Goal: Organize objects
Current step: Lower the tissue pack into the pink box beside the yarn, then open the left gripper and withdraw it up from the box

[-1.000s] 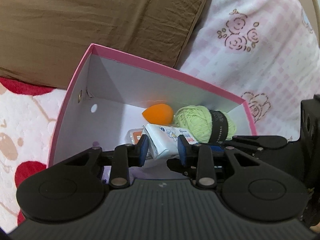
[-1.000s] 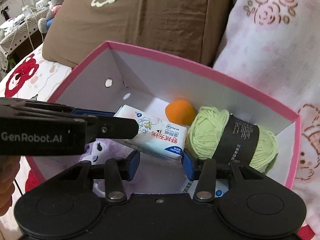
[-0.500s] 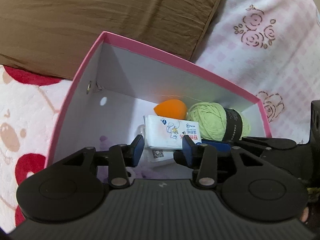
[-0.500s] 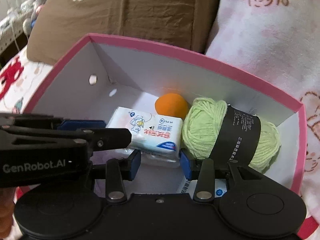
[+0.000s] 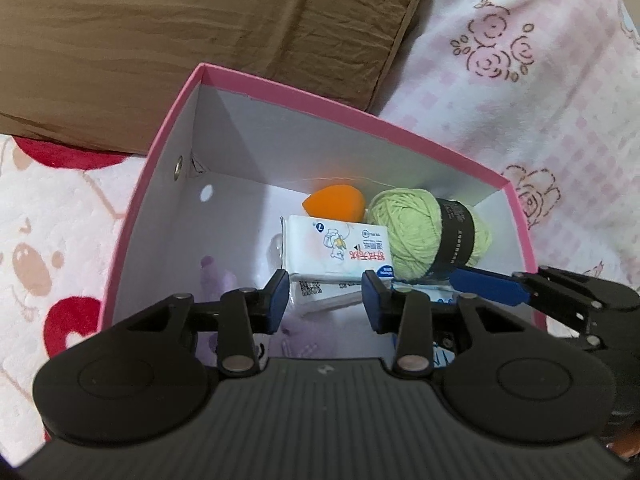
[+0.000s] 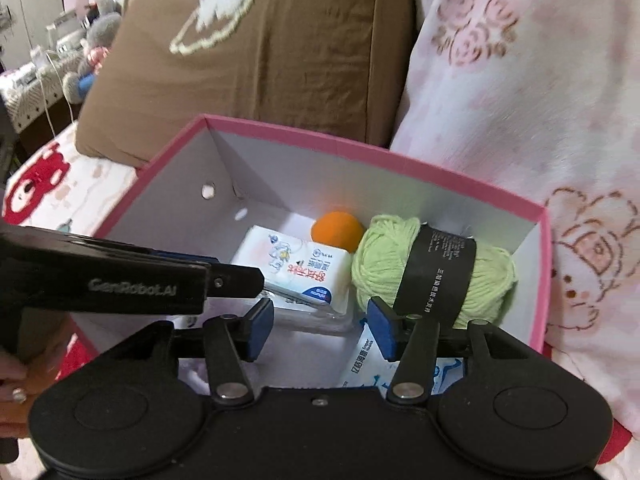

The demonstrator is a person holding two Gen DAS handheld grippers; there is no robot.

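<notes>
A pink box with white inner walls sits on a bed, its far side against a brown pillow and a pink floral blanket.

Inside the box, toward the far right corner:
- A tissue pack lies flat near the middle of the floor, printed side up, resting on other flat packets.
- An orange sponge sits just behind the pack, against the far wall.
- A green yarn ball with a black band lies to the right of the pack, touching it, close to the right wall.
- A blue-and-white packet lies at the near right of the floor, partly under the yarn.
- Something pale purple lies on the near left of the floor; what it is cannot be told.

The left gripper hovers over the near edge of the box, its fingers spread and holding nothing; the tissue pack lies past the tips, apart from them. The right gripper is just beside it, over the near right part of the box, its fingers likewise spread and empty, with the yarn ball just beyond its right finger. From the right wrist view, the left gripper's body reaches in from the left, its tip near the tissue pack.
</notes>
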